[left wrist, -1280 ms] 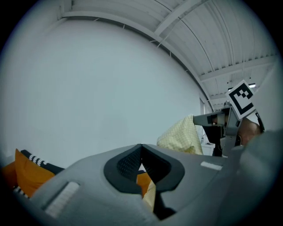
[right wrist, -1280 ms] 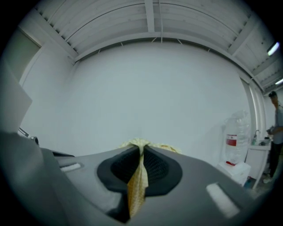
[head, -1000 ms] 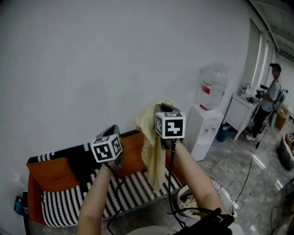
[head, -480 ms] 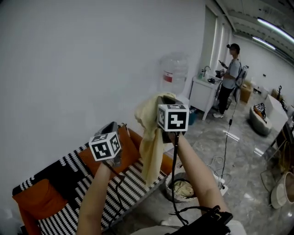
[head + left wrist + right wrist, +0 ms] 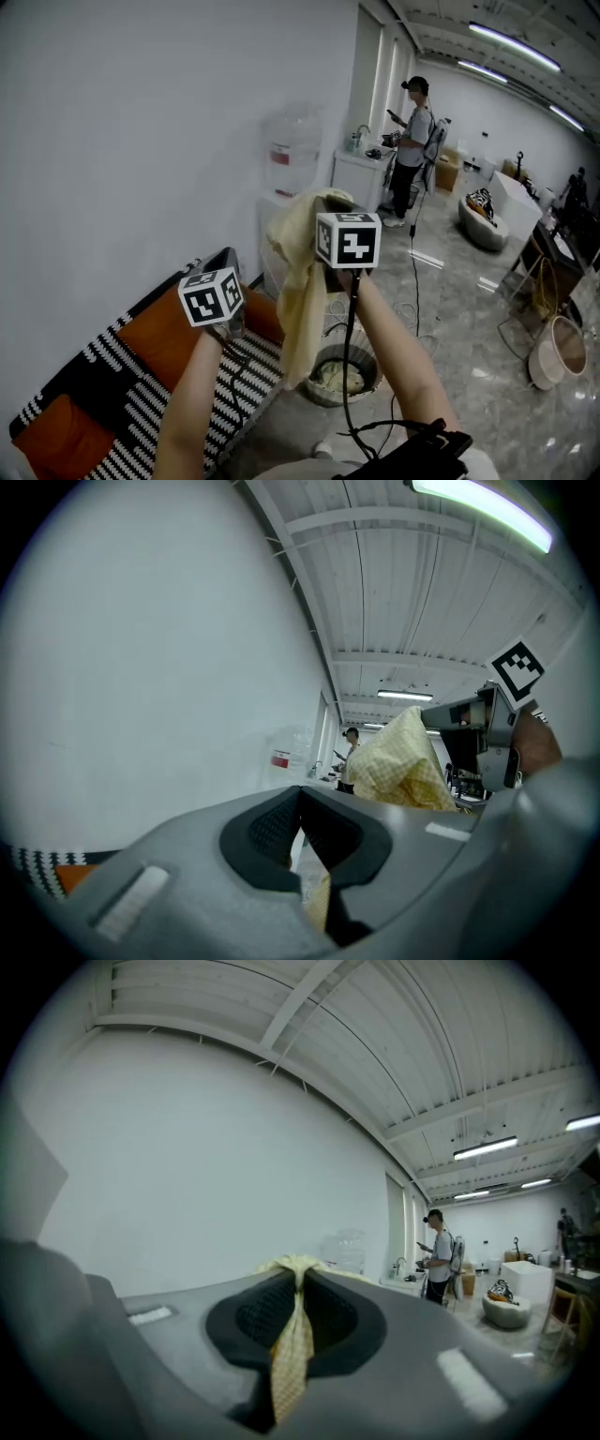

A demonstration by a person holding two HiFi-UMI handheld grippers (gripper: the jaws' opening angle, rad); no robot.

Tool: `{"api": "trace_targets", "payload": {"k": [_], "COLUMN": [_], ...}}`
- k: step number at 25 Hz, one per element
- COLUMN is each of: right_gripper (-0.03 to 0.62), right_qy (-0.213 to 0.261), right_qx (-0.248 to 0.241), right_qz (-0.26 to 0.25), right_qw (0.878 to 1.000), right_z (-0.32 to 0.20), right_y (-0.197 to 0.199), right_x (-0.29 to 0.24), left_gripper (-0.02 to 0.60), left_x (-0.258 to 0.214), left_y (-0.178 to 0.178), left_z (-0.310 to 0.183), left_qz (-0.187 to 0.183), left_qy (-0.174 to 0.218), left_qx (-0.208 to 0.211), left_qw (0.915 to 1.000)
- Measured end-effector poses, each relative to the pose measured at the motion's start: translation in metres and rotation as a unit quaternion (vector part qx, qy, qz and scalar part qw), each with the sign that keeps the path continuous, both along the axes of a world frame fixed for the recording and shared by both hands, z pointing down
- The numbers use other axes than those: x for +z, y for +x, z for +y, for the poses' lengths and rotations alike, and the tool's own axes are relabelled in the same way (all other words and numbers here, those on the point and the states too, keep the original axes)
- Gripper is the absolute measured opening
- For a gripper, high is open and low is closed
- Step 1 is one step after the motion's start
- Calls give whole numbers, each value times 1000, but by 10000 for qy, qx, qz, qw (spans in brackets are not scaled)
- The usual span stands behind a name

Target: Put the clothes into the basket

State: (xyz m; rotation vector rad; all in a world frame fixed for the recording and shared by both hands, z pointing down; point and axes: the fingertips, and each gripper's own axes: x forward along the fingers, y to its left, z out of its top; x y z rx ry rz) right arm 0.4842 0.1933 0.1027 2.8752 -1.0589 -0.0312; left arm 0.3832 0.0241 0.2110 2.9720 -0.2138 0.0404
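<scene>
Head view has the right gripper [image 5: 330, 204] held level in front of the person, its jaws clenched on a pale yellow checked cloth [image 5: 298, 300]. Right gripper view shows a thin pinch of that fabric caught between the pads and bunched over the tips. The rest hangs free below the jaws as a long limp drape. Its lower end is above and a little left of the basket [image 5: 371, 375], which stands on the floor off the end of the striped sofa [image 5: 141, 384] and already has pale clothes in it. The left gripper [image 5: 229, 261] is beside the drape and apart from it, its jaws closed on one another with nothing between them.

The cloth looks light, soft and wholly without stiffness, so it should fold, sway and trail behind any move. A small gathered pinch near one end, as now, seems enough to carry it, and bunched weave is unlikely to slip. Nothing about it is fragile. The likely nuisance is the tail landing across the basket's rim instead of inside; if it needs steering, the lower part of the drape is the place for the left jaws to take hold
</scene>
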Motion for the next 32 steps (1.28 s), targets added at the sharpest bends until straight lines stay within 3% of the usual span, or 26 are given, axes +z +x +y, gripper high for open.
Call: {"api": "trace_targets", "payload": {"k": [5,21,32], "right_gripper": [32,32,32], "right_qy": [-59,-248,-415], "right_qx": [393,1164,1322], "right_qz": [-16,-351,-1017], "right_qw": [9992,9923,9851], "right_z": [48,154,194], "right_y": [11,78,110], "right_x": [1,45,130], "left_gripper": [3,3,3], "left_x": [15,58,130], "left_y": [25,108,145], "left_z": [48,133,178], "left_qz": [-94,-516,-1177], "left_qy": [-77,-99,-204], "left_qx": [445,1188,1485], "left_qw": [9989,9915,9817]}}
